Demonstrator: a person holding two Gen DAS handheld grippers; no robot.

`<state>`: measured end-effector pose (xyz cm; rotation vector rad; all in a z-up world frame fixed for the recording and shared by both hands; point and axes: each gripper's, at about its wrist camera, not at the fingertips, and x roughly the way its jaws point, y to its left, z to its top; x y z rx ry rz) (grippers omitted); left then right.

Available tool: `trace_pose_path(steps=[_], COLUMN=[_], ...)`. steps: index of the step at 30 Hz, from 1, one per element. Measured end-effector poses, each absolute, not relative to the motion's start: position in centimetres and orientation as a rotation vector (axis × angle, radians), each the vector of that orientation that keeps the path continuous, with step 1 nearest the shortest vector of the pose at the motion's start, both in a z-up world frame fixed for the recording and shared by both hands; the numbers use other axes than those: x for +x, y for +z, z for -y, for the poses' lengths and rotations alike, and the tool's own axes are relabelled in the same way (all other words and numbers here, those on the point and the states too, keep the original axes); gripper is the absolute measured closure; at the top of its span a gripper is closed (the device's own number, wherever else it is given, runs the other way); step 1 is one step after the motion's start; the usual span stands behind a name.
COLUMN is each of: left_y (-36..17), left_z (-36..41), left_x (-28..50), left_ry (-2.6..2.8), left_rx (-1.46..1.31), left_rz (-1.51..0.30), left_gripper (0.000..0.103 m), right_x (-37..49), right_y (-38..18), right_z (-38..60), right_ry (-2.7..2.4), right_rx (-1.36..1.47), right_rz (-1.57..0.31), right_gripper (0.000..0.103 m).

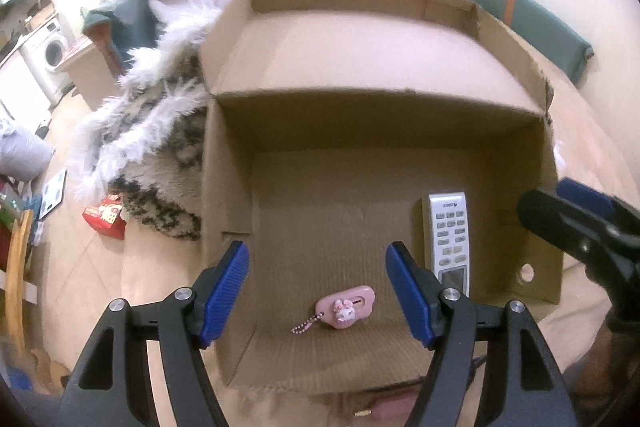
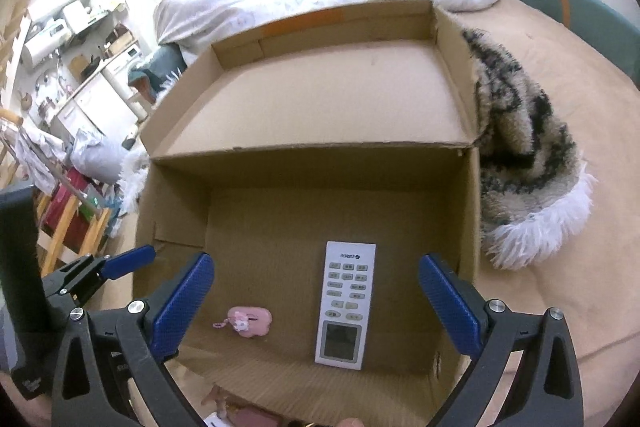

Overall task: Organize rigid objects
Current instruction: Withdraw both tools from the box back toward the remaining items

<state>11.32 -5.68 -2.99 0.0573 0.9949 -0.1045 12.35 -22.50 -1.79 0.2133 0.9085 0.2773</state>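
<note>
Bedding surrounds our cardboard box point(image 2: 460, 187), holding a GREE (logo upside-down) remote point(image 2: 346, 303) beside a pink bunny keychain point(image 1: 347, 310); left gripper point(image 1: 318, 291) and right gripper point(image 2: 316, 301) hover spread, empty.

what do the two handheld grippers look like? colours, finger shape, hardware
Both match: the left gripper and right gripper have black plastic linkage arms with triangular cut-outs, silver round pivot bolts, and flat blue ribbed finger pads. No cables or markings are visible.
</note>
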Motion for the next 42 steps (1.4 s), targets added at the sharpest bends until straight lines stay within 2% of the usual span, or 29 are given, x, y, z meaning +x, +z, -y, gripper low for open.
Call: trace_pose_path(steps=[7, 19, 22, 28, 32, 36, 42], left_y=[-0.7, -3.7, -4.9, -6.7, -8.3, -11.0, -13.3], left_z=[4.1, 1.2, -0.2, -0.9, -0.1, 4.4, 8.1], left_x=[8.3, 4.0, 3.4, 2.6, 2.5, 1.4, 0.0], left_ry=[-0.005, -0.043, -0.014, -0.022, -0.078, -0.232, -0.313], left_rx=[0.088, 0.002, -0.069, -0.098, -0.125, 0.059, 0.203], left_rz=[-0.938, -1.09, -1.127, -1.196, -1.292, -1.415, -1.448], left_gripper=[0.034, 0.034, 0.022, 0.018, 0.018, 0.018, 0.018], right_x=[9.3, 3.9, 3.3, 3.5, 3.9, 4.3, 4.7], right_y=[-0.3, -1.9, -2.3, -4.1, -6.0, -7.9, -8.8], right_z=[22.5, 24.3, 24.6, 26.0, 26.8, 26.9, 26.3], right_ry=[0.212, 0.227, 0.209, 0.182, 0.16, 0.151, 0.165], right_rx=[0.046, 0.177, 0.176, 0.245, 0.288, 0.318, 0.314], right_rz=[-0.878, -0.97, -0.981, -1.058, -1.144, -1.228, -1.272], right_gripper=[0.0, 0.0, 0.0, 0.0, 0.0, 0.0, 0.0])
